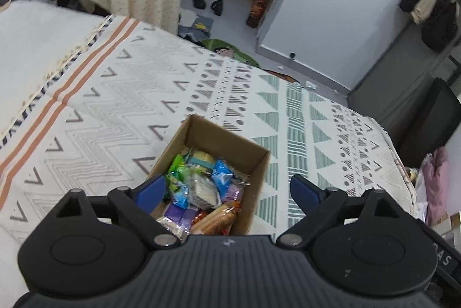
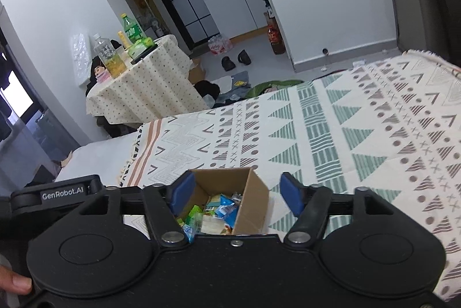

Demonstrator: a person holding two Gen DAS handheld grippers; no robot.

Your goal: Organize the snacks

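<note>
1. Your left gripper [image 1: 227, 192] is spread wide and carries nothing; its blue pads sit either side of the box [image 1: 247, 161], above it, touching neither wall.
2. Your right gripper [image 2: 236, 194] is also wide open and empty, hanging over the same box [image 2: 253, 201] from the near side.
3. The snacks [image 1: 201, 187] lie in a loose heap inside the box, filling most of its floor: green, blue and purple wrappers, with a biscuit pack [image 1: 214, 218] at 6 o'clock.
4. Progress, as a judgement: collecting looks done, since no snack shows on the blanket [image 1: 115, 106] around the box. Only tidying the heap may remain.
5. Edges: the box walls stand upright and thin; a pad coming down on one could tip or crush it.
6. Room: the blanket is open from 9 through 12 to 3 o'clock. In the left view the bed's edge drops away at 3 o'clock, so keep the box clear of it.
</note>
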